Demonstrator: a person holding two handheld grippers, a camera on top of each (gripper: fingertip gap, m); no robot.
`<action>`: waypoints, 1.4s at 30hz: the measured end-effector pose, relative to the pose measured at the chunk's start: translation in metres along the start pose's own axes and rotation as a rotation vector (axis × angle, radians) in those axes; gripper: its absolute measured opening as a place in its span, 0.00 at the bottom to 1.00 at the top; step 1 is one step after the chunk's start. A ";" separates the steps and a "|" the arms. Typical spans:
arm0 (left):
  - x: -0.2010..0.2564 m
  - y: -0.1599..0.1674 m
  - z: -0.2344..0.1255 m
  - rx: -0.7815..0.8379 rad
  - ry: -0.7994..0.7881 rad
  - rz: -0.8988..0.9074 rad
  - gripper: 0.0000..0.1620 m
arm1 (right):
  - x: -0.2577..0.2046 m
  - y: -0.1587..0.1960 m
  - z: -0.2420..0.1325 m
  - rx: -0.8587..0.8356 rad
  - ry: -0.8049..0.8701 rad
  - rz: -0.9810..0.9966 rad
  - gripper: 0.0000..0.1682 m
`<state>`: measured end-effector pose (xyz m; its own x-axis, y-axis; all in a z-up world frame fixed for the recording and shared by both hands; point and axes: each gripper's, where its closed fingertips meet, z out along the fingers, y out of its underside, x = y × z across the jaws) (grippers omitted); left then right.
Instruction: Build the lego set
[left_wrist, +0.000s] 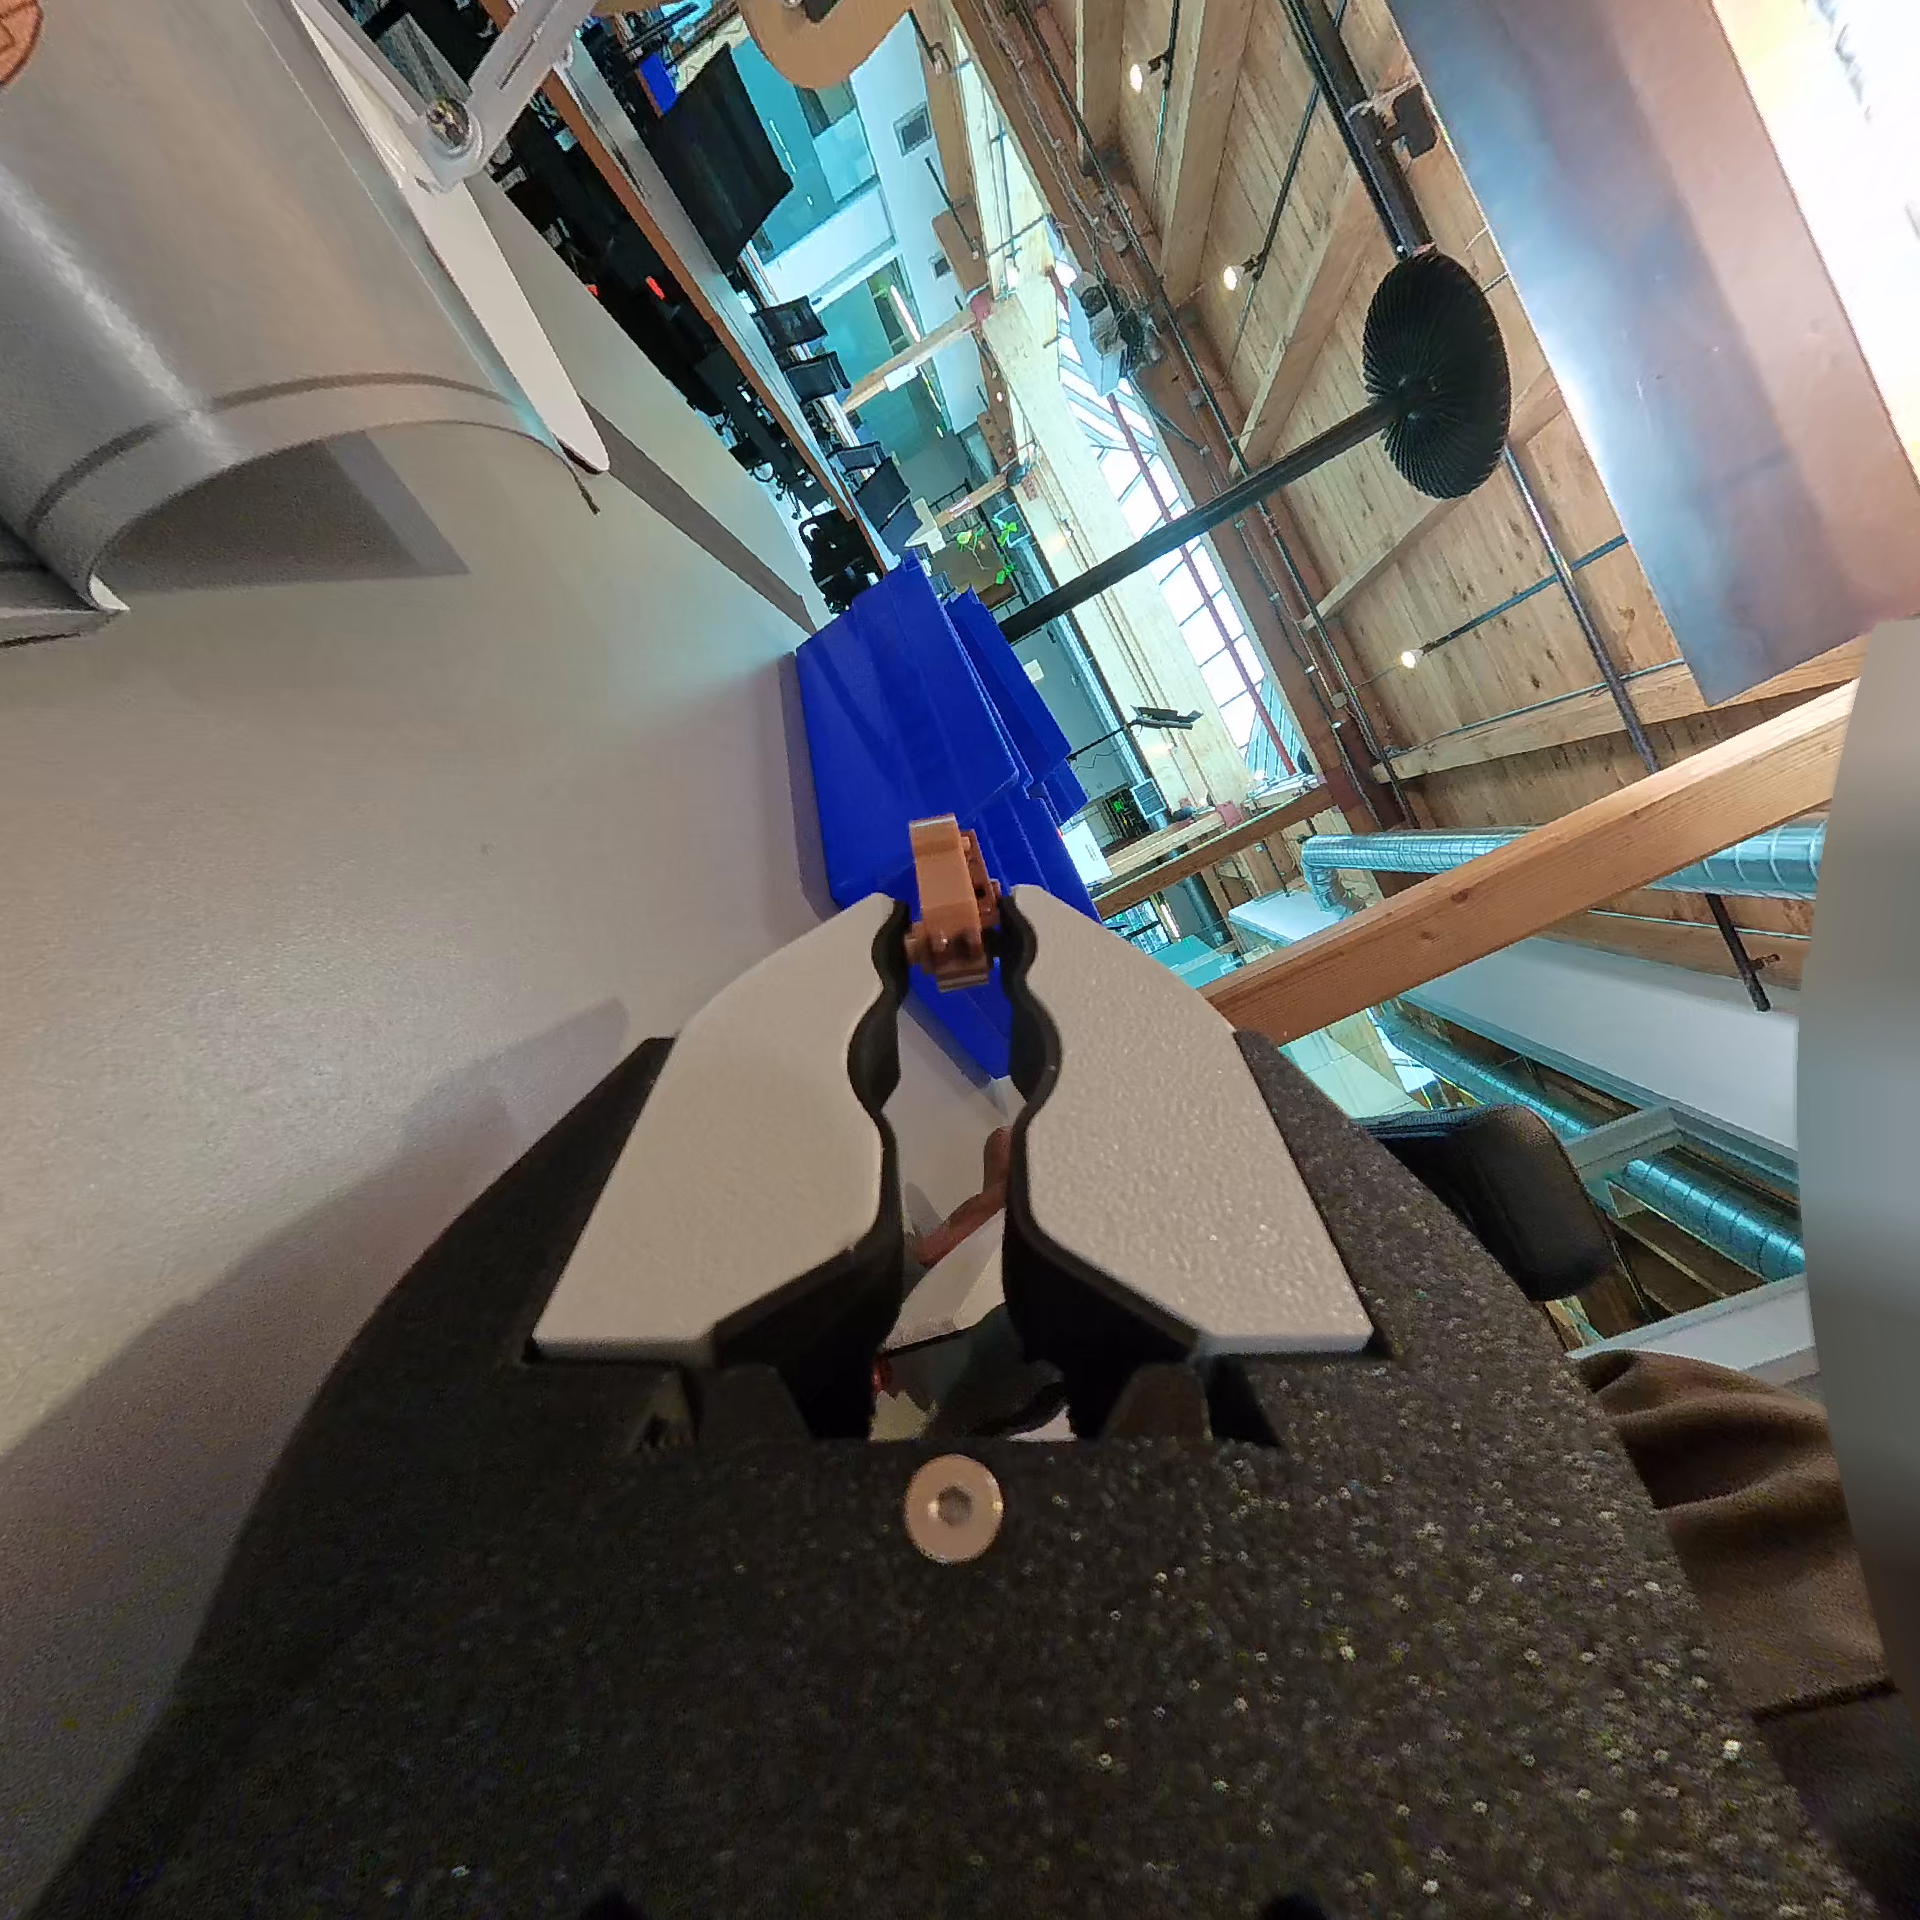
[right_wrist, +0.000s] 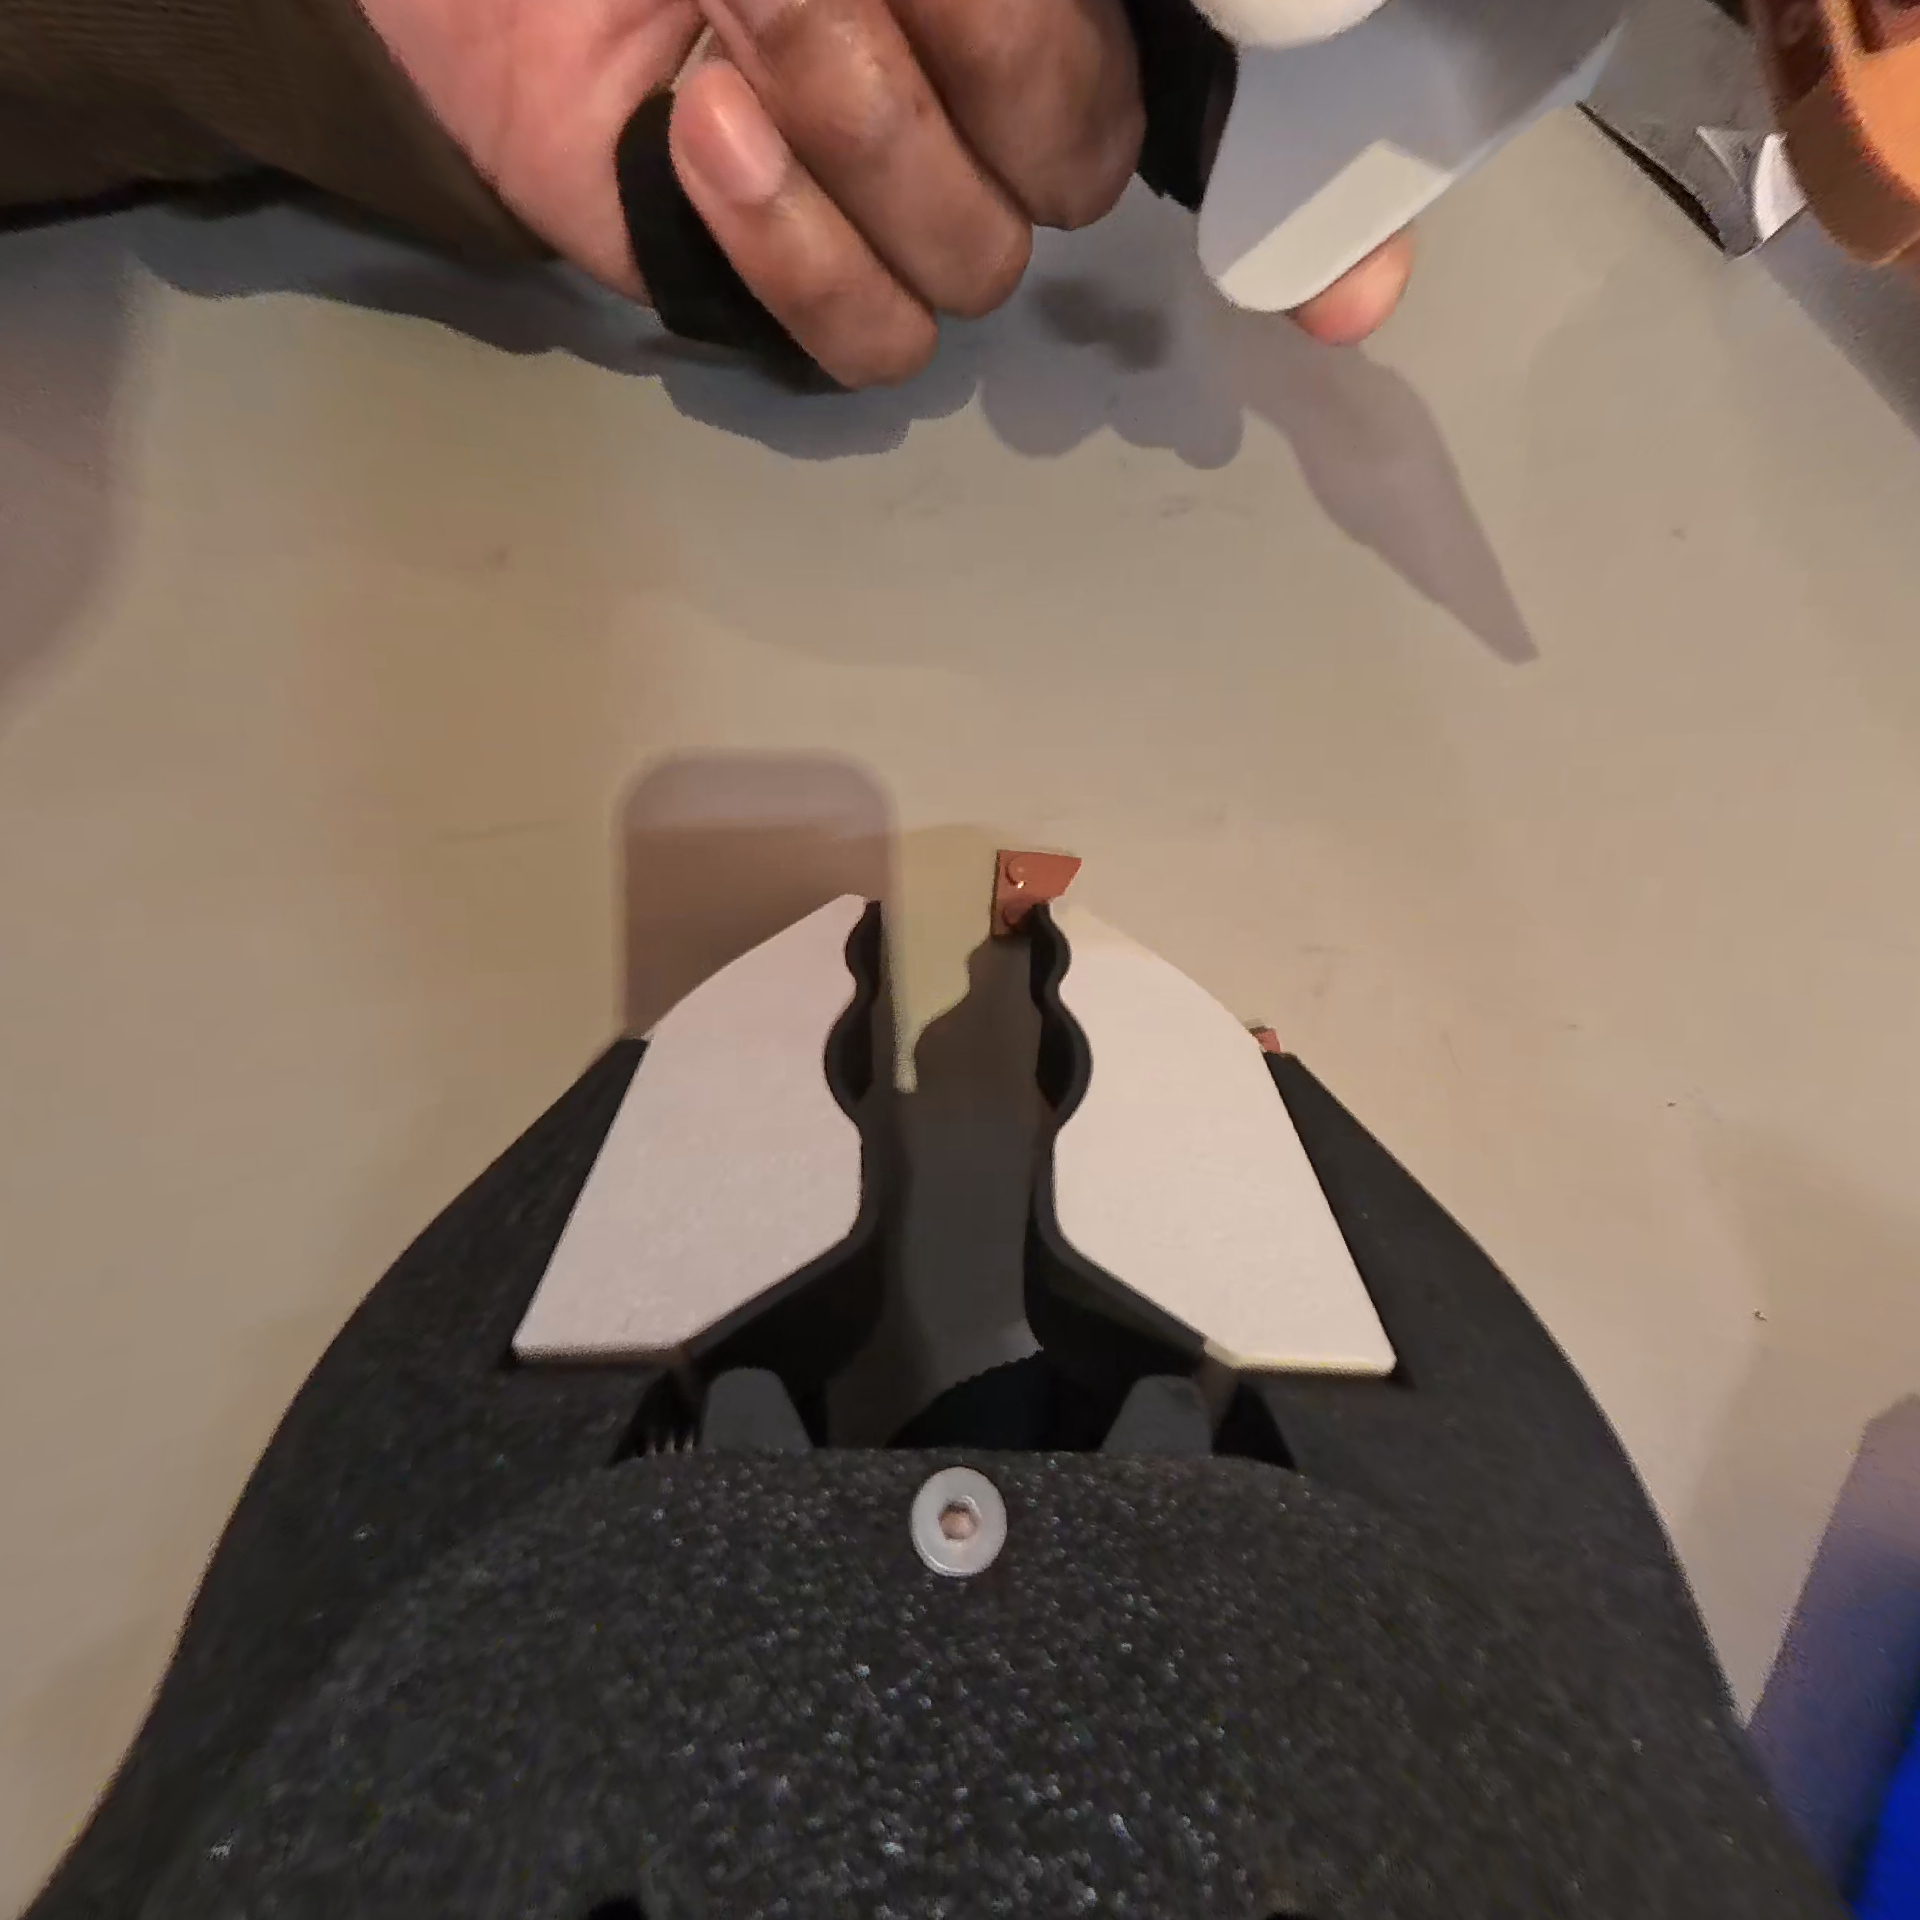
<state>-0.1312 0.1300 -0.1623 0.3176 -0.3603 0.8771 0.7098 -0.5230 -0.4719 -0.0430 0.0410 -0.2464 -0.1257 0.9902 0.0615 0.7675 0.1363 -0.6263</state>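
Wooden plank ceiling (left_wrist: 1351, 260), black post (left_wrist: 1195, 530), pale table (left_wrist: 364, 883).

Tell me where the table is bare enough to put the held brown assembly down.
The widest bare patch of the table lies left of the small brown wedge plate, between the hand and the right gripper. It is crowded at the wedge plate and beside the blue bins, where the left gripper holds the brown assembly.
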 end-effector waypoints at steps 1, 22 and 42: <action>0.000 0.000 0.000 -0.001 0.001 0.001 0.10 | 0.002 -0.001 -0.001 0.007 0.013 0.001 0.16; 0.004 0.005 0.003 -0.023 0.009 0.024 0.10 | -0.029 -0.028 0.014 0.048 -0.042 -0.055 0.21; 0.004 0.002 0.001 -0.019 0.012 0.031 0.10 | -0.057 -0.014 0.007 -0.026 -0.269 -0.166 0.21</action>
<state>-0.1281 0.1282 -0.1597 0.3321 -0.3855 0.8609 0.6874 -0.5260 -0.5007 -0.0508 -0.0179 -0.2462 -0.4093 0.9111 -0.0487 0.7381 0.2992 -0.6047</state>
